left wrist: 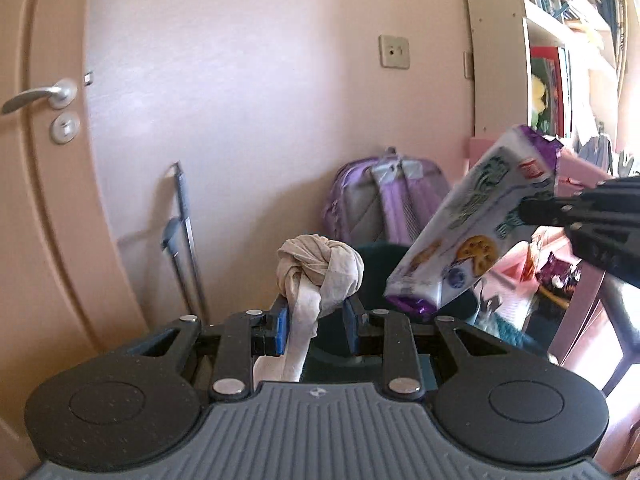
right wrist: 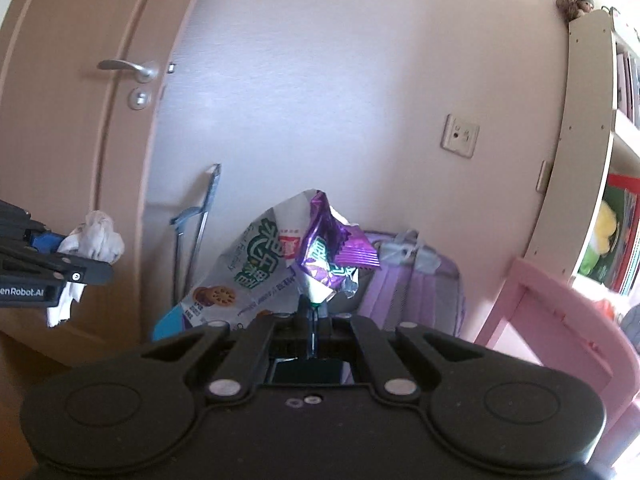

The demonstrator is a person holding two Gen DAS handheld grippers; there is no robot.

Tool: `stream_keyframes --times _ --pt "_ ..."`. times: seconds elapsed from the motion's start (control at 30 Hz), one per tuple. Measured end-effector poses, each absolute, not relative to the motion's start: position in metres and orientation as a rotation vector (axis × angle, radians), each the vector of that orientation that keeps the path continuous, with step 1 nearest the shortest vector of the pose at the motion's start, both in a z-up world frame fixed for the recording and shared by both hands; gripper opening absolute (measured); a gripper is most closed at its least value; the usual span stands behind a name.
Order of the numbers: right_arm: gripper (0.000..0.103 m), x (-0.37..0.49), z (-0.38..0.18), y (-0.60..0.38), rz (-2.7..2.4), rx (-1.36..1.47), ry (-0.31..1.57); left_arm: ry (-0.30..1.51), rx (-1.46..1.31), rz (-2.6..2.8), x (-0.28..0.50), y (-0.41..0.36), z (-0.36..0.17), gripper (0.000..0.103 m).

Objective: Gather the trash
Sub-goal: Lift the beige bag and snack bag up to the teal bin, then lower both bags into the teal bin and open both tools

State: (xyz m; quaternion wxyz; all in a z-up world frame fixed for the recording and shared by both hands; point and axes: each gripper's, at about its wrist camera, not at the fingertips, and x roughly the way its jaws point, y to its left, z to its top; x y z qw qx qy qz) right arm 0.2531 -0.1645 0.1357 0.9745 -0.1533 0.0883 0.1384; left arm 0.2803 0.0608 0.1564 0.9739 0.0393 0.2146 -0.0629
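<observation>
Room: pale pink wall (left wrist: 248,100) ahead, both pairs of tongs held up in the air in front of it.
Cookie wrapper: white and purple cookie wrapper (right wrist: 280,256), printed with biscuits and green lettering, hangs in mid-air in front of the backpack; from the left it shows as a long tilted packet (left wrist: 476,220), upper end to the right.
Right tongs: right tongs (right wrist: 311,312) are pinched fully together on a crumpled edge of the wrapper, which stands up from their tips.
Tissue wad: knotted off-white tissue wad (left wrist: 320,268) sits up between blue pads, a flat strip trailing down from it towards the camera; in the right view it shows at the left edge (right wrist: 98,236), in front of the door.
Left tongs: left tongs (left wrist: 316,320) stand narrowly parted, clamped on the wad's lower part.
Between the two: wad to the left, wrapper to the right, near each other, not touching.
Backpack: lilac backpack (left wrist: 384,200) stands against the wall, beyond both items.
Door: beige door (left wrist: 44,200) on the left, silver handle (left wrist: 40,96) above a round lock.
Socket: wall socket (left wrist: 394,52) higher up the wall.
Folded frame: grey metal folded frame (left wrist: 184,240) leans beside the door.
Shelving: cream bookshelf (left wrist: 540,60) at far right, books and a plush toy inside.
Pink furniture: pink frame (right wrist: 560,308) below the shelf; what it is I cannot tell.
</observation>
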Motion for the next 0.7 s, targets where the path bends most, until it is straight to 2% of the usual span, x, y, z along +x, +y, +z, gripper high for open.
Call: stream_keyframes --times 0.33,0.7 --pt "0.0 0.303 0.114 -0.146 0.264 -0.392 0.255 0.466 -0.018 -0.165 0.355 0.038 0.157 0.027" --pt "0.0 0.339 0.075 -0.13 0.316 -0.495 0.343 0.627 -0.084 -0.203 0.425 0.023 0.094 0.027"
